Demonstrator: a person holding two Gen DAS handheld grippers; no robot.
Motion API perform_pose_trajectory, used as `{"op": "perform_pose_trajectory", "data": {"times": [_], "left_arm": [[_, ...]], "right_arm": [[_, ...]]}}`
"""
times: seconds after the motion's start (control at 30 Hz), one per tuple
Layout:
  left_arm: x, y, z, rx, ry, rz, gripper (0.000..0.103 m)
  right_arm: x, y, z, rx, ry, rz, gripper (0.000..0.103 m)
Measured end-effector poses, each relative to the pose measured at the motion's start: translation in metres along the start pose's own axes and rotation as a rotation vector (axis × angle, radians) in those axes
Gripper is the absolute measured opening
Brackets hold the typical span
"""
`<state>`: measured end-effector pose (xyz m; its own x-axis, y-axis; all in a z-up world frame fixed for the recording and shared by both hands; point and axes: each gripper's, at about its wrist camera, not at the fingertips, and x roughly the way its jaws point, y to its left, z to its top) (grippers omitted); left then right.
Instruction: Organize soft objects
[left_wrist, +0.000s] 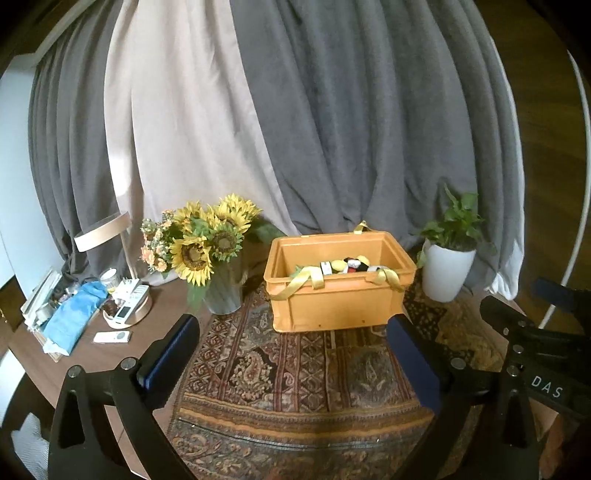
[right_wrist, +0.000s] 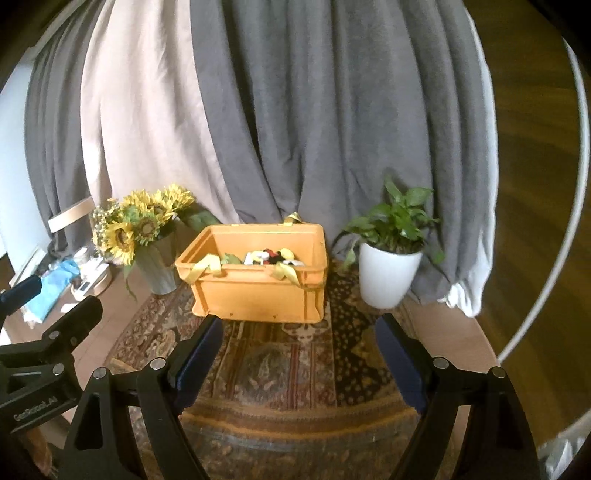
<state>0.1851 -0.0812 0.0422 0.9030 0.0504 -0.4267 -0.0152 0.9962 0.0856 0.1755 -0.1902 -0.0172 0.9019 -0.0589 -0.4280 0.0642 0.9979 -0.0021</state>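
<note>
Left wrist view: the left gripper (left_wrist: 291, 354) stands wide apart and empty, the orange box (left_wrist: 338, 295) of soft toys (left_wrist: 345, 265) ahead on the rug (left_wrist: 295, 373).

Right wrist view: the right gripper (right_wrist: 299, 354) is also apart, holding nothing. The toys look stowed; next probably means tucking in the yellow ribbon (right_wrist: 207, 267).

A lived-in home: draped curtains (left_wrist: 332, 129), sunflowers (left_wrist: 199, 240), a potted plant (right_wrist: 391, 258), patterned rug (left_wrist: 295, 369).

Black tongs (left_wrist: 291, 354), blue pads (left_wrist: 173, 354)
</note>
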Motion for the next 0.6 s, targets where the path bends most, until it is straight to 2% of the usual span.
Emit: {"op": "perform_pose_trajectory", "data": {"times": [0.2, 0.6], "left_arm": [[-0.027, 0.007, -0.015, 0.031, 0.006, -0.031, 0.103], [-0.074, 0.022, -0.035, 0.038, -0.006, -0.059, 0.103]], "right_arm": [[-0.033, 0.006, -0.02, 0.032, 0.001, -0.041, 0.085], [-0.083, 0.02, -0.047, 0.048, 0.0, -0.052, 0.085]]}}
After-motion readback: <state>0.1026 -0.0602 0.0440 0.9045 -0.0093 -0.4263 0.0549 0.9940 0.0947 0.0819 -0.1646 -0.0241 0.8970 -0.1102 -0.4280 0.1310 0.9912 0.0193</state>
